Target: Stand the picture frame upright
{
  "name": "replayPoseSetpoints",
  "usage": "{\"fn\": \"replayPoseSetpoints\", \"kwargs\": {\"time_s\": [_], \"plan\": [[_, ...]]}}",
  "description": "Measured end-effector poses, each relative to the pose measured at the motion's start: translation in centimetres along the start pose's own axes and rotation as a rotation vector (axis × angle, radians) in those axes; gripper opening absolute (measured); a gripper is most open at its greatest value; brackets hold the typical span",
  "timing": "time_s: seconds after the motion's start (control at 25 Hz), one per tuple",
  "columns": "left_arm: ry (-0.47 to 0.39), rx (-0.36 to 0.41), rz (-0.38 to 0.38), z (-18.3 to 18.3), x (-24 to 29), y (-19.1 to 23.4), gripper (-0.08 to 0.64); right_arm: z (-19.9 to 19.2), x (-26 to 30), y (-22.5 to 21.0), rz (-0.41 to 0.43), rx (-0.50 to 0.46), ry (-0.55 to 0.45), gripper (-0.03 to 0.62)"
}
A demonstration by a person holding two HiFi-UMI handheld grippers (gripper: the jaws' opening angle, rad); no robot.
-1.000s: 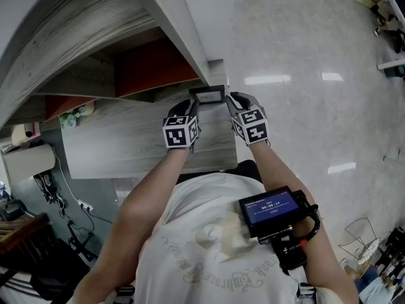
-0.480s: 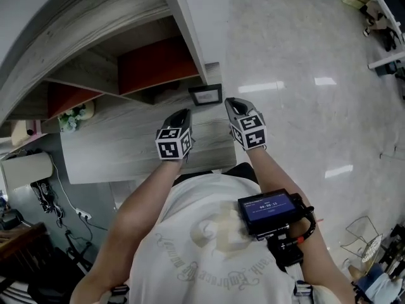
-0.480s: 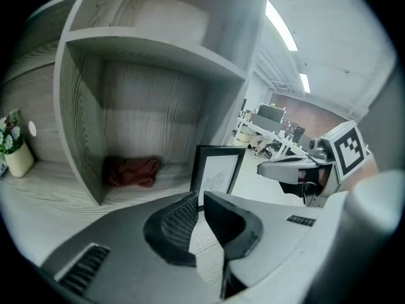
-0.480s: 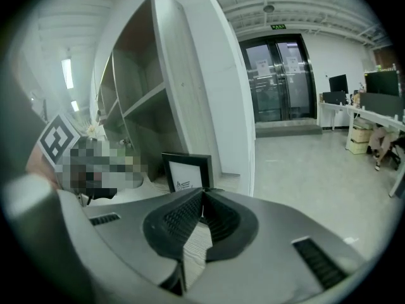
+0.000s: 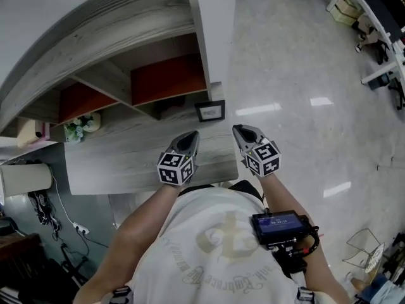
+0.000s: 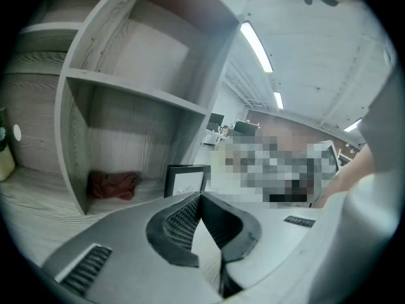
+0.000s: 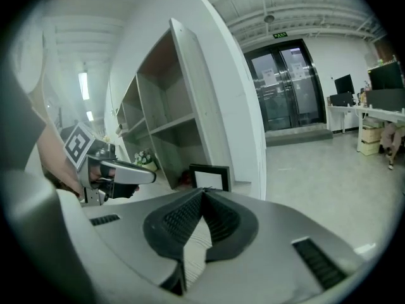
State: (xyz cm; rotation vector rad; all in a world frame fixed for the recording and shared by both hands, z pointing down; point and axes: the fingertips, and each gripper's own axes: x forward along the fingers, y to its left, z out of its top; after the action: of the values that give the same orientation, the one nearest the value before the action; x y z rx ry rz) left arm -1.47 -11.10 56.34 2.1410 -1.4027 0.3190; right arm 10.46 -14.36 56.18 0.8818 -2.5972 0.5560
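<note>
Jaws are pressed together, empty, on our left gripper (image 5: 190, 135) and right gripper (image 5: 240, 130). Ahead, between both and apart from them, the picture frame (image 5: 210, 111) stands upright on the desk (image 5: 126, 157), facing us; we judge both equally near.

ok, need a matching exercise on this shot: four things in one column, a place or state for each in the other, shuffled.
1. picture frame
2. left gripper
3. red bundle
4. floor

A. inside a shelf compartment
B. upright on the desk, beside the shelf's end
C. glossy, reflecting lights
D. shut, nothing between the jaws

Pairs: 1-B, 2-D, 3-A, 4-C
</note>
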Motion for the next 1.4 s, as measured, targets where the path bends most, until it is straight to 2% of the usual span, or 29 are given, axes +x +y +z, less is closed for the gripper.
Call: {"fn": "replayPoseSetpoints", "kwargs": {"time_s": [0.32, 0.68, 1.4], "plan": [[-0.048, -0.003, -0.034, 0.0, -2.9, -1.4, 0.002, -0.6, -3.1, 2.0, 0.009, 0.017, -0.044, 0.004], [-0.070, -0.017, -0.027, -0.7, -5.3, -1.1, 0.002, -0.6, -5.2, 3.6, 0.004, 0.023, -0.063, 0.003], [-0.044, -0.015, -0.060, -2.0, -5.2, -2.1, 0.002, -1.1, -5.4, 4.0, 0.001, 0.037, -0.067, 0.003]]}}
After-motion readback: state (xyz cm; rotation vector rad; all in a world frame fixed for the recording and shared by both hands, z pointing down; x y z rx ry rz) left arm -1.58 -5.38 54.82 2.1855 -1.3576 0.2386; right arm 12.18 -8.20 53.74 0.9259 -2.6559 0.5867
